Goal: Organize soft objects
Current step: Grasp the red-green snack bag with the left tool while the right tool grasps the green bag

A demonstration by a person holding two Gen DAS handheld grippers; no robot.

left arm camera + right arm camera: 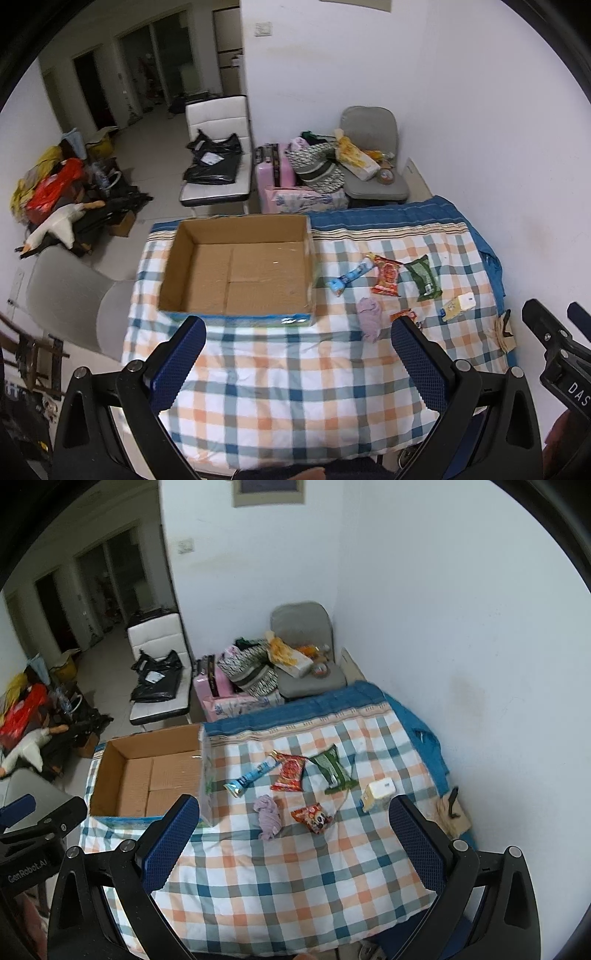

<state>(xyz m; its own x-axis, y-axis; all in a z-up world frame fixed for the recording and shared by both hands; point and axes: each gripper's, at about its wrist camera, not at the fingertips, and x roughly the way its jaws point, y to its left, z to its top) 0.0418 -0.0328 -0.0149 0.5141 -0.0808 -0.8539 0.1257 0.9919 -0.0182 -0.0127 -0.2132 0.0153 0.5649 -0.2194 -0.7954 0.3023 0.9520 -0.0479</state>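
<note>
An open, empty cardboard box [236,269] [147,775] stands on the left of the plaid-covered table [295,387] [295,878]. To its right lie a blue snack tube [349,277] [253,777], a red packet [386,277] [290,773], a green packet [423,277] [334,770], a crumpled lilac cloth [369,319] [267,816], a small red packet [404,315] [314,818] and a cream carton [458,306] [376,792]. My left gripper [299,332] is open and empty above the table's near half. My right gripper [293,814] is open and empty, above and nearer than the objects.
A beige clip-like item [504,332] [452,810] lies at the table's right edge by the white wall. Behind the table stand a grey chair [373,166] with bags, a pink suitcase [277,166] and a white chair [218,158]. Clutter covers the floor at left.
</note>
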